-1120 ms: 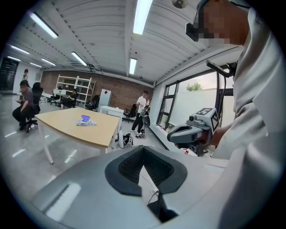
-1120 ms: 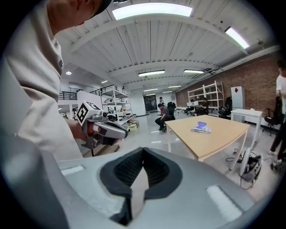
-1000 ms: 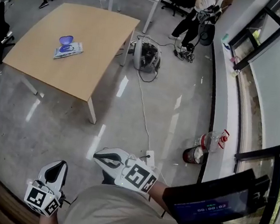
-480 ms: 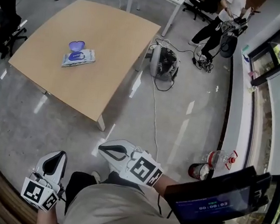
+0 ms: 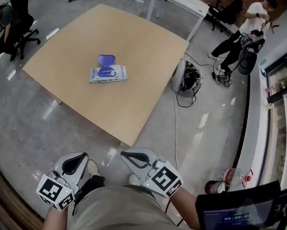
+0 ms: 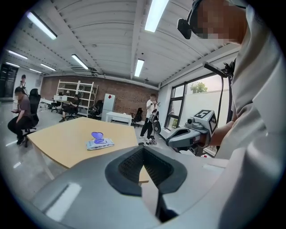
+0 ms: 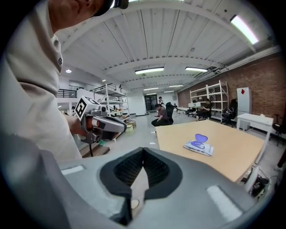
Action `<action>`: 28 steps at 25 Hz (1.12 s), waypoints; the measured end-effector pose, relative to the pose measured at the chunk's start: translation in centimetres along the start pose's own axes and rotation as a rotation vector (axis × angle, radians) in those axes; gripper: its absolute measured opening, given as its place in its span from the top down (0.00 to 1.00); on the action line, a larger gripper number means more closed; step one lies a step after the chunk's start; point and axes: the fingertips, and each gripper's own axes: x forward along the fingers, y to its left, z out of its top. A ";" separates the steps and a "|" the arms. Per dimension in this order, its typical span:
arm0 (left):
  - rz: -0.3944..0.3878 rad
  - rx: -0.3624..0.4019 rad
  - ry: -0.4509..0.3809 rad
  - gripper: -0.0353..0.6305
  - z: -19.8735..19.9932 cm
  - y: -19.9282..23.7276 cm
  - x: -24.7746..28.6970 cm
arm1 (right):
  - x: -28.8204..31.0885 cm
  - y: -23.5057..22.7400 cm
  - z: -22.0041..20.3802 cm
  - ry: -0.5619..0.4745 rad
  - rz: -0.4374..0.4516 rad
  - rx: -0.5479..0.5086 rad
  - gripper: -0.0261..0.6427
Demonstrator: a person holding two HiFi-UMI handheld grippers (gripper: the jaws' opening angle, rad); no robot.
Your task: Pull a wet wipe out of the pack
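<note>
Low in the head view, near the person's waist: left tool (image 5: 76, 162) and right tool (image 5: 130, 158) side by side over the floor, short of the near edge of the counter (image 5: 141, 44). Left tool: jaws together, pads meeting at the tips, gripping nothing. Right tool: same, jaws together and empty. Wet wipe pack (image 5: 108, 74) lies flat near the middle of the counter, well apart from both tools, ahead of them and roughly in line with the gap between them. Purple lid (image 5: 106, 60) of the pack stands flipped open on its far side. Left gripper view: pack ahead and left of the jaws, right tool off to the right. Right gripper view: pack ahead and right, left tool off to the left.
</note>
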 end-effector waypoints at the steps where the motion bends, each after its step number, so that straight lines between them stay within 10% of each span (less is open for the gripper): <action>1: -0.013 0.001 0.001 0.94 0.3 2.1 -0.2 | 1.9 -0.3 0.7 0.004 -0.011 0.007 0.96; 12: -0.158 0.074 0.104 0.94 0.5 18.7 1.6 | 16.0 -7.1 4.7 0.044 -0.167 0.071 0.96; 28: -0.133 0.128 0.223 0.94 1.8 28.8 21.9 | 20.4 -27.4 1.6 0.134 -0.243 0.056 0.93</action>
